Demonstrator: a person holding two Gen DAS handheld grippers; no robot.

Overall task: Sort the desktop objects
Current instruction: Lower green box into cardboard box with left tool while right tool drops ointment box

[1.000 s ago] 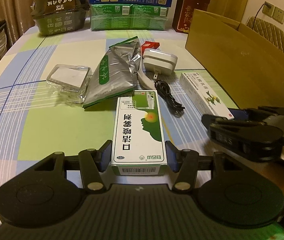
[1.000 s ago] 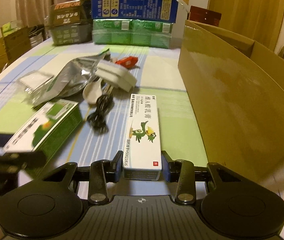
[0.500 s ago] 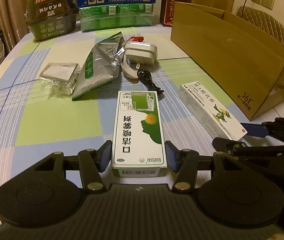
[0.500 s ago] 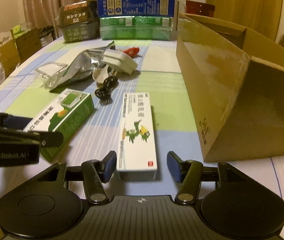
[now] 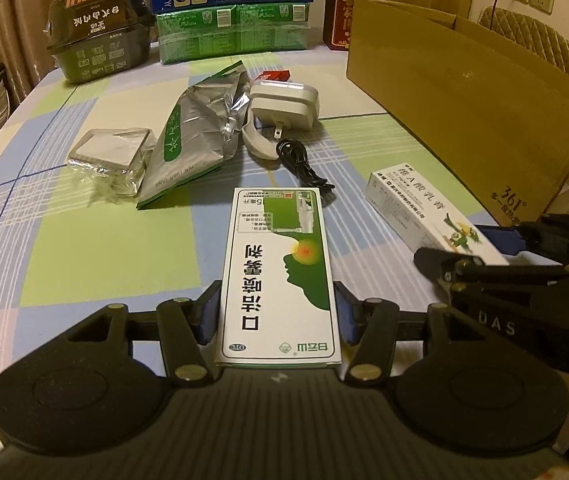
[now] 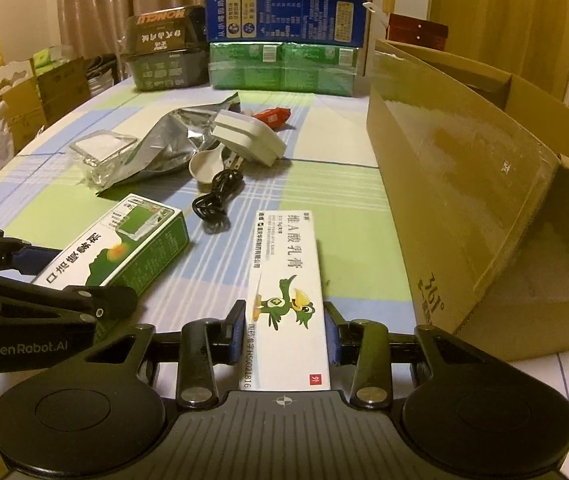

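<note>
Left gripper (image 5: 277, 314) clamping green-and-white medicine box (image 5: 278, 268), right gripper (image 6: 284, 330) jaws closing, pads against white ointment box (image 6: 286, 296), cardboard box (image 6: 464, 184) at two o'clock

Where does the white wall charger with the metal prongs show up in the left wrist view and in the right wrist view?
Left wrist view: the white wall charger lies upper centre, just right of the crumpled silver foil pouch.
Right wrist view: the charger lies upper left of centre, again right of the pouch.
Shared landmark: the coiled black cable, nearer the camera than the charger in both.
</note>
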